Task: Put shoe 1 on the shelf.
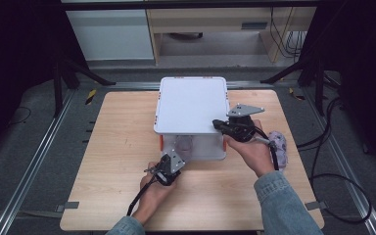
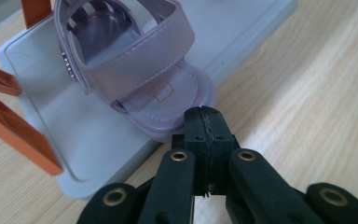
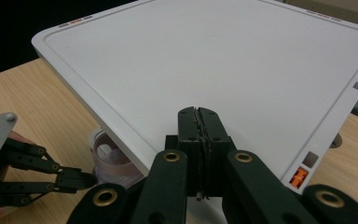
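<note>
The table [image 1: 112, 147] carries a white box [image 1: 203, 147] with orange clips [image 2: 14, 133] at its sides. The lid [image 1: 191, 105] is raised at its near edge, exposing the base [image 2: 51, 93].

Left gripper [image 1: 164, 169]: positioned at the near-left front of the box, jaws pressed fully together. In the left gripper view the jaw tips meet at the toe edge of a lilac sandal [image 2: 154, 70]; whether they pinch the sole edge cannot be determined. The sandal lies on the base, toe toward the gripper, straps upright.

Right gripper [image 1: 220, 123]: positioned at the near-right edge of the lid, jaws clenched together. The tips lie over the lid rim; the contact point is hidden.

A second lilac sandal [image 1: 278, 147] lies on the table right of the box, just beside the right hand [image 1: 252, 152].
</note>
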`<state>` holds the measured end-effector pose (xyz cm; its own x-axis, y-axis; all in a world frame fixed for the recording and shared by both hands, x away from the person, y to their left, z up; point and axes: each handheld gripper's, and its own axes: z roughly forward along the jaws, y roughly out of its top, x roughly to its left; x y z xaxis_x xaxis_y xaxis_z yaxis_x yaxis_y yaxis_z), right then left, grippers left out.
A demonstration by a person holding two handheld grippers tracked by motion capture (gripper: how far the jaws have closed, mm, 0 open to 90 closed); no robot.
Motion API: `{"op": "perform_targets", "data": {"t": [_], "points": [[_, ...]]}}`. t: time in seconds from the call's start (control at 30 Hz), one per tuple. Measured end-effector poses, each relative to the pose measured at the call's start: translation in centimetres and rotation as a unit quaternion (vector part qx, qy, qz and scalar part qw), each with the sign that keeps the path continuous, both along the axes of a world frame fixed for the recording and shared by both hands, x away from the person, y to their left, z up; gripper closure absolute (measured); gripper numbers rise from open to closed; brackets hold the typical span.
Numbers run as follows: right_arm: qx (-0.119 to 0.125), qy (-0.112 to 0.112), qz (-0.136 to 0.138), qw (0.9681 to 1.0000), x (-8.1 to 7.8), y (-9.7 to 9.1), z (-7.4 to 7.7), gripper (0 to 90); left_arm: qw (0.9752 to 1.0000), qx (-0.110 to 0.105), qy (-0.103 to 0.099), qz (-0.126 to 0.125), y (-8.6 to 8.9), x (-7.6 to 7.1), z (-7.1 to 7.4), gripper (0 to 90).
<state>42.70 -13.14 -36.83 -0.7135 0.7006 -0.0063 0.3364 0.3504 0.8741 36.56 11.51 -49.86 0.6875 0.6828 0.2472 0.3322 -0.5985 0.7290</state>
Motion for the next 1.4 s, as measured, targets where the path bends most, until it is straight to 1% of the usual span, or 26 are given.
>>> {"op": "perform_targets", "data": {"t": [0.13, 0.27, 0.4, 0.7, 0.73, 0.77, 1.1, 1.17, 1.2, 1.23, 1.27, 1.3, 1.33, 1.4], "points": [[0.0, -0.001, 0.0, 1.0, 0.0, 0.0, 0.0, 89.1, 1.0, 0.0, 0.002, 0.004, -0.3, 0.6, 0.0, 89.5], [-0.001, 0.0, 0.001, 1.0, 0.0, 0.0, 0.0, 89.1, 0.9999, 0.001, 0.01, 0.008, -0.3, 1.2, 0.2, 89.5], [-0.003, 0.0, 0.002, 1.0, 0.0, 0.0, 0.0, 89.0, 0.9997, -0.009, 0.018, 0.015, -0.3, 1.6, 0.2, 89.4], [-0.002, 0.002, 0.003, 1.0, 0.1, 0.0, 0.1, 89.0, 0.9996, 0.005, 0.023, 0.019, -0.7, 2.6, 0.4, 89.5], [-0.001, 0.003, 0.003, 1.0, 0.1, 0.0, 0.1, 89.1, 0.9995, 0.008, 0.023, 0.02, -0.7, 2.6, 0.4, 89.4], [-0.001, 0.003, 0.003, 1.0, 0.1, 0.0, 0.1, 89.0, 0.9994, 0.006, 0.026, 0.021, -0.7, 2.7, 0.3, 89.4], [-0.002, 0.002, 0.002, 1.0, 0.1, 0.0, 0.1, 88.8, 0.9993, -0.002, 0.029, 0.024, -0.6, 2.9, 0.3, 89.3], [-0.001, 0.003, 0.001, 1.0, 0.1, 0.0, 0.1, 88.1, 0.9992, -0.007, 0.029, 0.025, -0.5, 2.9, 0.3, 88.9], [0.0, 0.003, 0.001, 1.0, 0.1, 0.0, 0.1, 87.4, 0.9992, -0.01, 0.028, 0.028, -0.4, 2.8, 0.4, 87.9], [0.001, 0.003, 0.0, 1.0, 0.1, -0.1, 0.1, 86.5, 0.999, -0.017, 0.029, 0.028, -0.4, 2.7, 0.5, 86.8], [0.003, 0.002, -0.006, 1.0, 0.1, -0.2, 0.1, 79.4, 0.9988, -0.024, 0.029, 0.029, -0.2, 2.5, 0.7, 82.7], [0.003, 0.002, -0.006, 1.0, 0.1, -0.2, 0.1, 79.4, 0.9988, -0.024, 0.029, 0.029, -0.2, 2.5, 0.7, 80.4], [0.007, 0.003, -0.01, 0.9999, 0.2, -0.2, 0.0, 74.9, 0.9986, -0.03, 0.031, 0.031, 0.1, 2.3, 0.9, 80.4], [0.023, 0.006, -0.03, 0.9993, 0.3, -0.6, -0.1, 65.2, 0.9981, -0.039, 0.033, 0.035, 0.6, 1.9, 1.1, 70.3]]}}
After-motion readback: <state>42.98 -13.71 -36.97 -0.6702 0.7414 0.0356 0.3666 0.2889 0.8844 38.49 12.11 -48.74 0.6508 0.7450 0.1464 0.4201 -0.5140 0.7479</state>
